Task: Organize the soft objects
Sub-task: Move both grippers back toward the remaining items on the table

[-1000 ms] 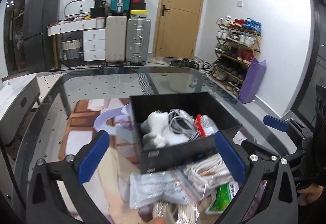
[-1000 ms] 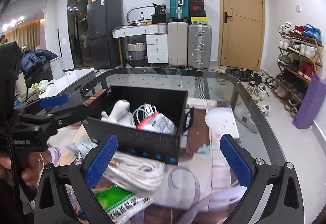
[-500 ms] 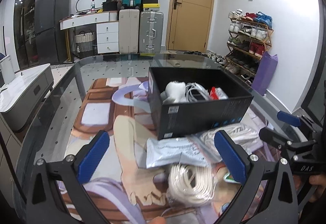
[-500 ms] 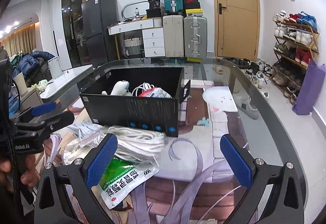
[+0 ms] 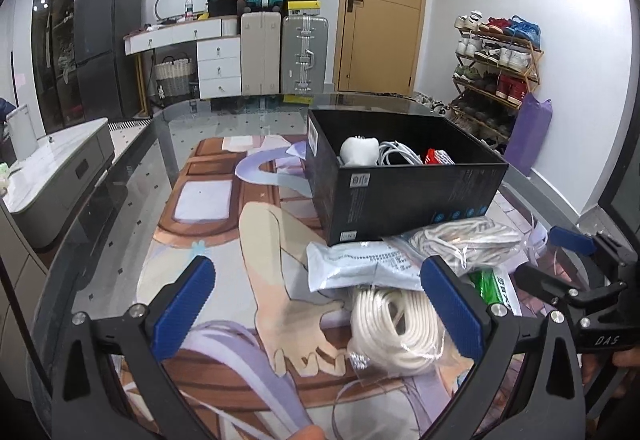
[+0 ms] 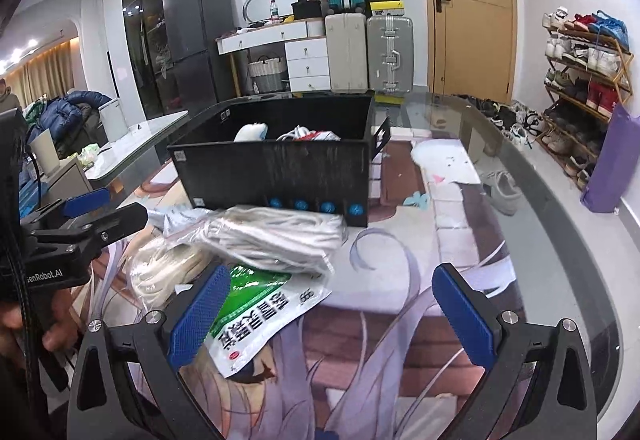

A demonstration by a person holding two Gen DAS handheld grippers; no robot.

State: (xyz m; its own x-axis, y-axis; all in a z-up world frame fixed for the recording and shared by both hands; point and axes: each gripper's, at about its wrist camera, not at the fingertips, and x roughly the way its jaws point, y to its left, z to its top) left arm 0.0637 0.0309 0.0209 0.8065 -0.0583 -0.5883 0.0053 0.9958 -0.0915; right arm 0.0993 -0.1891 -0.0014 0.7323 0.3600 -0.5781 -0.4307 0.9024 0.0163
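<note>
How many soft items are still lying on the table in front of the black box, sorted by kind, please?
Bagged rope bundles: 2, one by the black box, one coil nearer the left gripper.
Flat packets: 2, one pale grey, one green and white by the right gripper.
Total: 4

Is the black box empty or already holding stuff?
Partly filled: the black box holds a white soft item, white cable and a red-white packet.

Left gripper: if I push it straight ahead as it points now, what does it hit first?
Probably the grey pouch, lying between the open left gripper fingers' line and the black box; the cord coil sits lower right. Depth is uncertain.
</note>
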